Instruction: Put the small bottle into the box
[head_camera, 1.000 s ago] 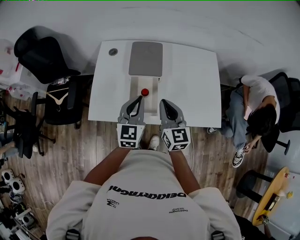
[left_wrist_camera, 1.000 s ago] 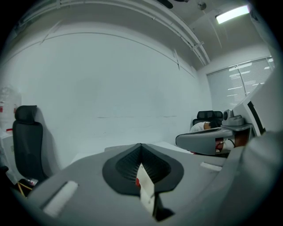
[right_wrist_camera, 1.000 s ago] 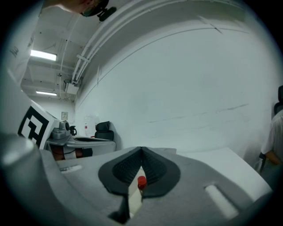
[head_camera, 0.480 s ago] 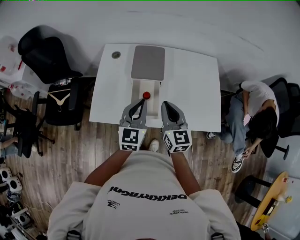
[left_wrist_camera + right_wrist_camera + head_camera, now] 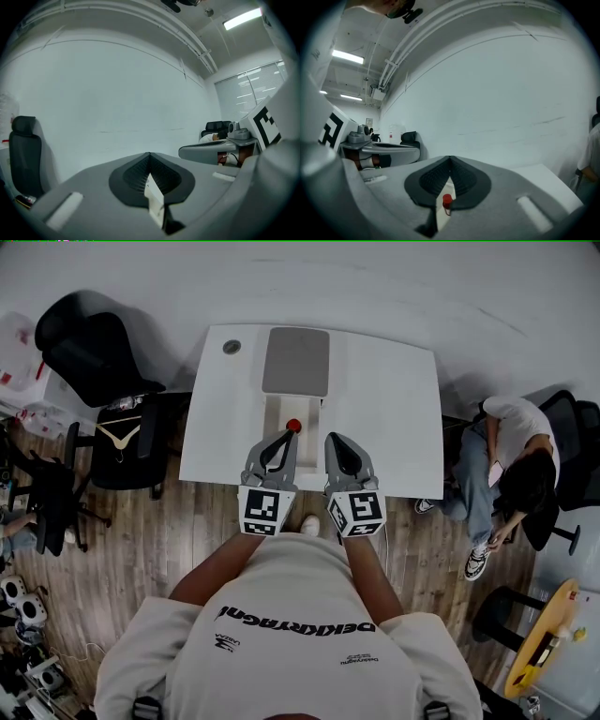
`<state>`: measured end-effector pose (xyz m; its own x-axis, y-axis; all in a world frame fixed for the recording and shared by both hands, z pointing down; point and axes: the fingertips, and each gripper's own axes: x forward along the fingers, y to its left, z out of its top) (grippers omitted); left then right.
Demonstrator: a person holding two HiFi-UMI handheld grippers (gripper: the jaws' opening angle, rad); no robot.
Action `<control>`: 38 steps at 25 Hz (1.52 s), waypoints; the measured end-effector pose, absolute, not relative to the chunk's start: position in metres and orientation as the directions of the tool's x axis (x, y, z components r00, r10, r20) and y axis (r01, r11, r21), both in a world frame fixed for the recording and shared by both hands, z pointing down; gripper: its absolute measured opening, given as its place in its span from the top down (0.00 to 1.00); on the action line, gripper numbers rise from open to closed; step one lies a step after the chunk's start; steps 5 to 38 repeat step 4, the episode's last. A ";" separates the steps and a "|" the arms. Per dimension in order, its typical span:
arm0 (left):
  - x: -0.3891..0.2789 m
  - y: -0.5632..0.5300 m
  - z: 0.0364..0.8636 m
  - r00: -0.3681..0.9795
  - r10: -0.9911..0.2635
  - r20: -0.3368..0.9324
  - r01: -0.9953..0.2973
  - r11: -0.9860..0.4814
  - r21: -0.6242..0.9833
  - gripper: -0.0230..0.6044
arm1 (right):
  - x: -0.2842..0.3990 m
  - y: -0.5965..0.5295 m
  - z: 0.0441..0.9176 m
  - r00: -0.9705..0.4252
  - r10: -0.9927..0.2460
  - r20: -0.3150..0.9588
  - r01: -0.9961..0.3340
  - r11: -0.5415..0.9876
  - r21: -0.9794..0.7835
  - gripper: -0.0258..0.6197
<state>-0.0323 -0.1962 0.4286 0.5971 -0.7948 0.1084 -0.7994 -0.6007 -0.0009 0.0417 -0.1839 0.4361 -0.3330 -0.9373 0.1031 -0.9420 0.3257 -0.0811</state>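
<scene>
I hold both tools side by side over the near edge of the tabletop (image 5: 394, 409), aimed nearly level toward the far wall. My left gripper (image 5: 284, 437) has its jaws pressed together at the tips with nothing between them; through the slot under the tips I see only a sliver of white, most likely a wall of the box. My right gripper (image 5: 335, 437) is closed the same way and holds nothing. The red cap seen through its slot belongs to the small bottle (image 5: 447, 200), which stands farther off on the tabletop side, not between the pads. With both pairs closed and empty, I judge this a pause, not a carry.

From above, the left tips sit just beside the bottle's red cap, so that hand looks the better placed for a grasp. It would have to open first.

The box (image 5: 272, 413) is a white, open tray straight ahead of me in the middle of the tabletop, and a grey panel (image 5: 295, 360) lies at its far end, perhaps its lid folded back. The red cap falls within the box's outline, and the bottle stands upright. Whether it rests on the box floor or only against a wall I cannot tell. Nothing else shows inside. A round disc (image 5: 232, 347) lies apart at the far left corner.
</scene>
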 end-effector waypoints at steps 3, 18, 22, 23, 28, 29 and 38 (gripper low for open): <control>-0.032 -0.195 0.428 0.600 -0.792 0.107 -0.797 -0.604 -0.001 0.96 | 0.045 -0.185 0.434 -0.333 -0.938 0.097 -0.942 0.327 -0.076 0.96; -0.032 -0.194 0.428 0.601 -0.792 0.107 -0.796 -0.605 -0.001 0.96 | 0.045 -0.186 0.434 -0.333 -0.938 0.095 -0.942 0.327 -0.074 0.96; -0.032 -0.194 0.428 0.601 -0.792 0.107 -0.796 -0.605 -0.001 0.96 | 0.045 -0.186 0.434 -0.333 -0.938 0.095 -0.942 0.327 -0.074 0.96; -0.032 -0.194 0.428 0.601 -0.792 0.107 -0.796 -0.605 -0.001 0.96 | 0.045 -0.186 0.434 -0.333 -0.938 0.095 -0.942 0.327 -0.074 0.96; -0.032 -0.194 0.428 0.601 -0.792 0.107 -0.796 -0.605 -0.001 0.96 | 0.045 -0.186 0.434 -0.333 -0.938 0.095 -0.942 0.327 -0.074 0.96; -0.032 -0.194 0.428 0.601 -0.792 0.107 -0.796 -0.605 -0.001 0.96 | 0.045 -0.186 0.434 -0.333 -0.938 0.095 -0.942 0.327 -0.074 0.96; -0.032 -0.194 0.428 0.601 -0.792 0.107 -0.796 -0.605 -0.001 0.96 | 0.045 -0.186 0.434 -0.333 -0.938 0.095 -0.942 0.327 -0.074 0.96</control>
